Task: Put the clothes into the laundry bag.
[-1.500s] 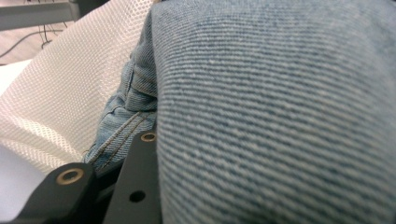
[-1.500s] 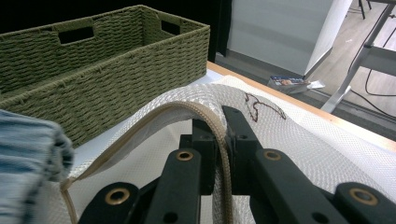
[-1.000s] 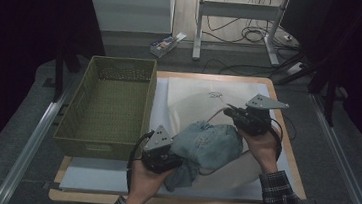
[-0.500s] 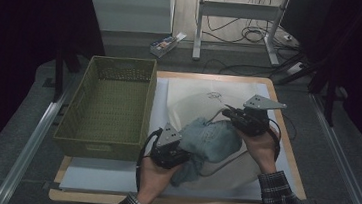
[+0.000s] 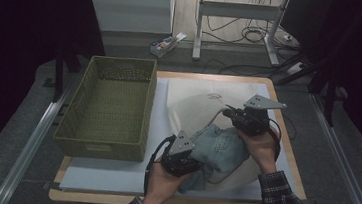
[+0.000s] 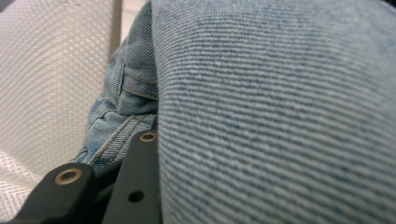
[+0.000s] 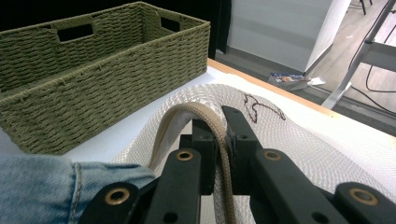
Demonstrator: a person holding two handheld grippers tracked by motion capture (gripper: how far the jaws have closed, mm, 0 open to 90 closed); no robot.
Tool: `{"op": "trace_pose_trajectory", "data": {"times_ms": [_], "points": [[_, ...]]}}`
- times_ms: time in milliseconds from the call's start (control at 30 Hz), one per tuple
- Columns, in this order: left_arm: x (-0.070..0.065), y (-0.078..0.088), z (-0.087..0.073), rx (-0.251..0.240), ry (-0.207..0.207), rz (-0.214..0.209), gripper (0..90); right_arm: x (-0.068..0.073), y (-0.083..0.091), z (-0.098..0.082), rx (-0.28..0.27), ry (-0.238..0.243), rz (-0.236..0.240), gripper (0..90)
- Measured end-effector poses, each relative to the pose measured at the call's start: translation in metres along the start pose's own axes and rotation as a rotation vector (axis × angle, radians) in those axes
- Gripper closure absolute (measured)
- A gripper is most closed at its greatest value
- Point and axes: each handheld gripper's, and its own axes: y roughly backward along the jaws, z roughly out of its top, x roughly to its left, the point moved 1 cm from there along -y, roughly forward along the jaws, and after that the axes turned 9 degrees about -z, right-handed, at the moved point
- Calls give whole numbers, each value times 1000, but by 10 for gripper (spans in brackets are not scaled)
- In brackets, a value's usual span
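Right gripper view: right hand-held gripper (image 7: 223, 140) is clamped on the tan corded rim (image 7: 205, 116) of a white mesh laundry bag (image 7: 299, 140), jaws nearly together with the cord pinched between them. My read is that it holds the rim up and off the table (image 5: 285, 142) to keep the bag mouth open as a fixed anchor. Left hand-held gripper (image 5: 191, 156) grips a bunched pair of light-blue jeans (image 5: 219, 148); in the left gripper view, denim (image 6: 280, 116) wraps over one jaw and a seamed fold sits between the jaws, so they are closed on cloth, though the pads themselves are hidden. Jeans sit right ahead of the left hand-held gripper, between the two hand-held grippers, lying on the bag and just below the held rim; likely being stuffed into the mouth. Jeans look washed-out, crumpled into a rounded wad, tan double stitching along the seams, soft and floppy, so loose ends may snag on the rim. Green woven basket (image 5: 110, 108) stands well off to the left of the left hand-held gripper, nothing visible in it.
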Motion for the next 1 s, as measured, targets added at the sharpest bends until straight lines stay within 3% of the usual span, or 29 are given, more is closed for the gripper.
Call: {"op": "trace_pose_trajectory", "data": {"times_ms": [133,200,433,667,733,933,1000], "points": [[0,-6,-1,22,1,-19,656,0,0,0,4,2,-4,832],[3,-9,-1,34,11,-9,656,0,1,0,6,1,-5,832],[18,-13,1,45,7,97,657,4,0,1,16,14,1,832],[33,-5,2,62,21,207,659,7,0,2,17,26,7,833],[36,-4,1,59,30,221,659,8,0,2,19,31,7,833],[33,-12,-1,67,24,182,658,13,-3,2,23,33,21,833],[27,-22,-2,85,4,151,656,14,-3,3,22,35,23,833]]}}
